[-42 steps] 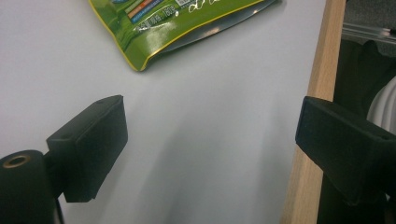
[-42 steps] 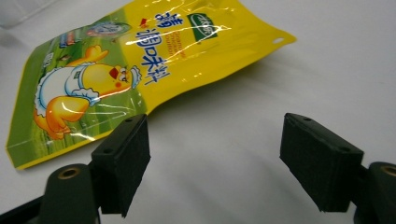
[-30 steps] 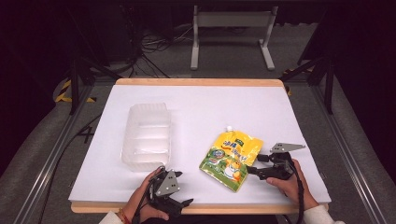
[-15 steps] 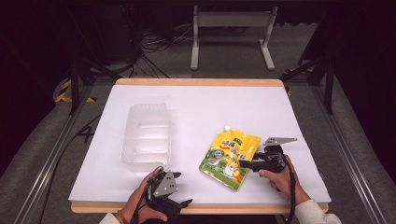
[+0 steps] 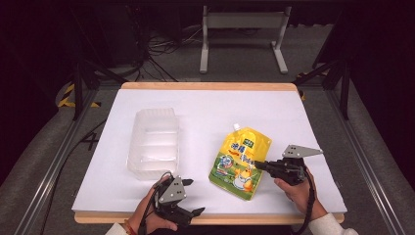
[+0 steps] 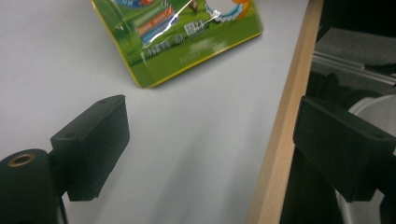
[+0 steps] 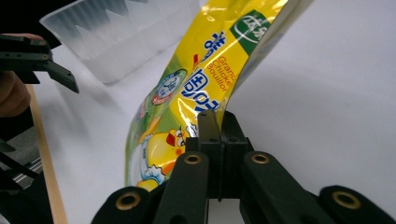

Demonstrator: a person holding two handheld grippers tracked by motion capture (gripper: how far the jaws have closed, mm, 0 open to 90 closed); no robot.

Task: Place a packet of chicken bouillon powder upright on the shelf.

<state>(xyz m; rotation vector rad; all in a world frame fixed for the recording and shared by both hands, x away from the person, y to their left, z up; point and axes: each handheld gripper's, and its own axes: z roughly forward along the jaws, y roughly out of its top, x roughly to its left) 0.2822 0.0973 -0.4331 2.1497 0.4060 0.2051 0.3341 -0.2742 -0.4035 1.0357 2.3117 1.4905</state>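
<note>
A yellow-green spouted chicken bouillon pouch (image 5: 240, 161) lies on the white table sheet, right of centre. My right gripper (image 5: 258, 165) has just been closing and is now shut on the pouch's right edge. The right gripper view shows its jaws (image 7: 218, 123) pressed together on the pouch (image 7: 205, 70), which is raised off the sheet along that edge. My left gripper (image 5: 194, 197) rests near the front edge, open and holding nothing. In the left gripper view its jaws (image 6: 210, 135) stand wide apart, with the pouch's bottom corner (image 6: 187, 37) beyond them.
A clear plastic tray (image 5: 154, 142) stands left of the pouch, also seen as the tray (image 7: 121, 32) in the right gripper view. The table's wooden front edge (image 6: 280, 140) runs close by the left gripper. Bare white sheet (image 5: 220, 107) lies behind both objects.
My right gripper moved left onto the pouch's edge, closed on it and rose a little, lifting that edge. The left gripper kept still.
</note>
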